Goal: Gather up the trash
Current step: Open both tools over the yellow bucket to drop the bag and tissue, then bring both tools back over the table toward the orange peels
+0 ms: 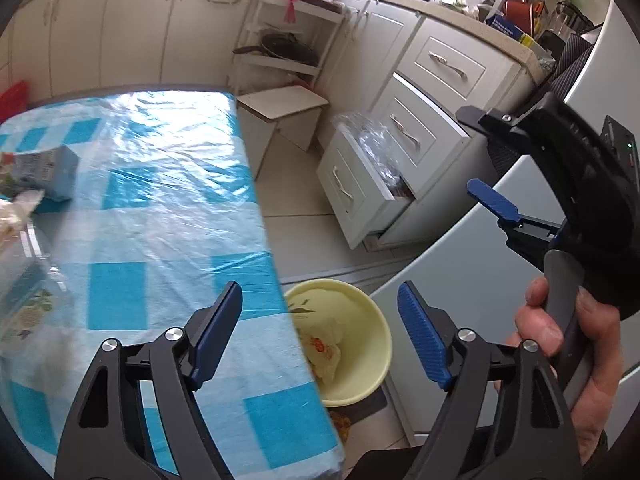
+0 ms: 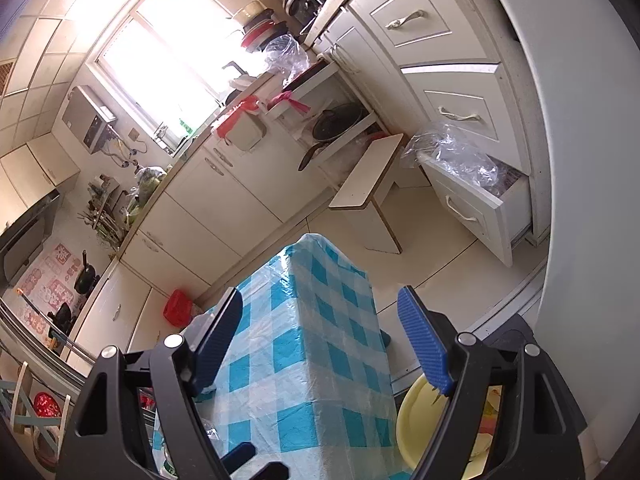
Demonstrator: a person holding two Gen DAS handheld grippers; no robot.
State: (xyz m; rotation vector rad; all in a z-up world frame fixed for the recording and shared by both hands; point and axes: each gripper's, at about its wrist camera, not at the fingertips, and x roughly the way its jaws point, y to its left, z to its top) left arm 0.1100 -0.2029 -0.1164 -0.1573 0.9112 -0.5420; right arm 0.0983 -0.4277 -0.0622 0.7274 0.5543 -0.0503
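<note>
Two empty hand-held grippers, left (image 1: 320,336) and right (image 2: 320,340), gape over the bin (image 1: 352,344); carton (image 1: 48,172) on the tabletop (image 1: 160,200) risks being overlooked.

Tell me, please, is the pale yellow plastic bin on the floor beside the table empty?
No, the pale yellow plastic bin already holds crumpled wrappers and paper at its bottom, seen in the left wrist view.

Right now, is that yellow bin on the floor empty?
Not empty. The yellow bin beside the table already holds crumpled wrappers at its bottom, well below the rim.
</note>
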